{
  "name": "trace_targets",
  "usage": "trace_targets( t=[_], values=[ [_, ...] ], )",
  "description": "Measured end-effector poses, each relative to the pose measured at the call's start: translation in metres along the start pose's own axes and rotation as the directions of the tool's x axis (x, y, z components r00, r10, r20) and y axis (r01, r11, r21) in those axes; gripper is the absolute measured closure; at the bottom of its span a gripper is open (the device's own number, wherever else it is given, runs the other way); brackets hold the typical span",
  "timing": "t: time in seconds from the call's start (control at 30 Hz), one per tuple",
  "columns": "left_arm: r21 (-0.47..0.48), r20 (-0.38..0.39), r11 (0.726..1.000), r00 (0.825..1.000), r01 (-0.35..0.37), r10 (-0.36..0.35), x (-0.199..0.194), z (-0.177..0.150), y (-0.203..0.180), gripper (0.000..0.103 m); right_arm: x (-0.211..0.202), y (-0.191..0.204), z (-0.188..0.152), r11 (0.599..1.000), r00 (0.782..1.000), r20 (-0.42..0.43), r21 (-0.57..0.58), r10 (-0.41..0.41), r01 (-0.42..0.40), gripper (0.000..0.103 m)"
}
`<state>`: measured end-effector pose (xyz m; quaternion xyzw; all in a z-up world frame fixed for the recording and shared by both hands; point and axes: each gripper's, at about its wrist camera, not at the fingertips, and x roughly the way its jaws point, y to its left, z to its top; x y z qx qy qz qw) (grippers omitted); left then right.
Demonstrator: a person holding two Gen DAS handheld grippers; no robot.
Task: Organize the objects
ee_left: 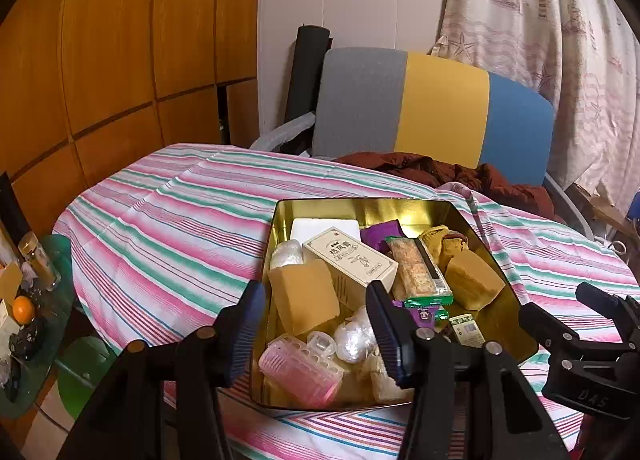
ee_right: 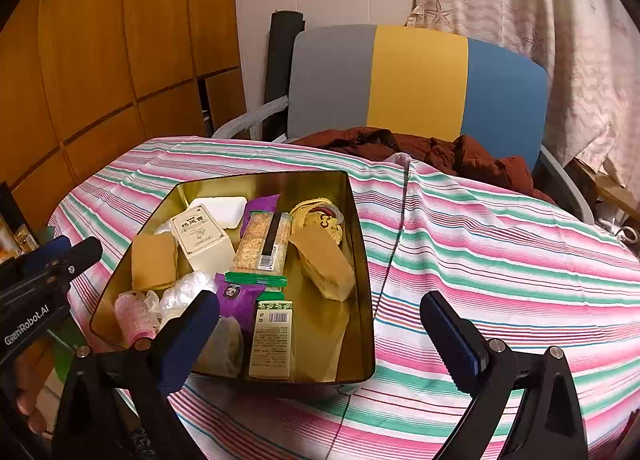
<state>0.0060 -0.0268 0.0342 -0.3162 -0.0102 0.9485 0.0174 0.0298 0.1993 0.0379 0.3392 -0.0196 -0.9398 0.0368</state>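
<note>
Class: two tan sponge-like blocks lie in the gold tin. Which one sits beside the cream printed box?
The left-hand tan block, touching the cream box; the other block lies near the tin's right wall.

Tin (ee_right: 362, 260) on the table (ee_right: 500, 260), packets (ee_right: 262, 242) inside, chair (ee_right: 416, 79) behind the table

Striped-cloth table (ee_right: 500, 260), gold tin (ee_right: 360, 260) on it

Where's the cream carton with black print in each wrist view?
Left wrist: cream carton centre frame, in the gold tin, between the open fingers of the left hand-held gripper.
Right wrist: carton left of centre, tin's far-left part.
Shared landmark: tan block beside it.
</note>
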Motion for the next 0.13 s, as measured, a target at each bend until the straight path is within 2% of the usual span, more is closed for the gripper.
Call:
trace_targets(
  t=[0.13],
  values=[
    [-0.011,-0.017,1.0,1.0,0.001,-0.002,0.0036,-0.0006,0.0029,0.053,0.0007,-0.0003,0.0003,1.0,1.0,0.0,0.004,-0.002,0.002,0.002]
  ],
)
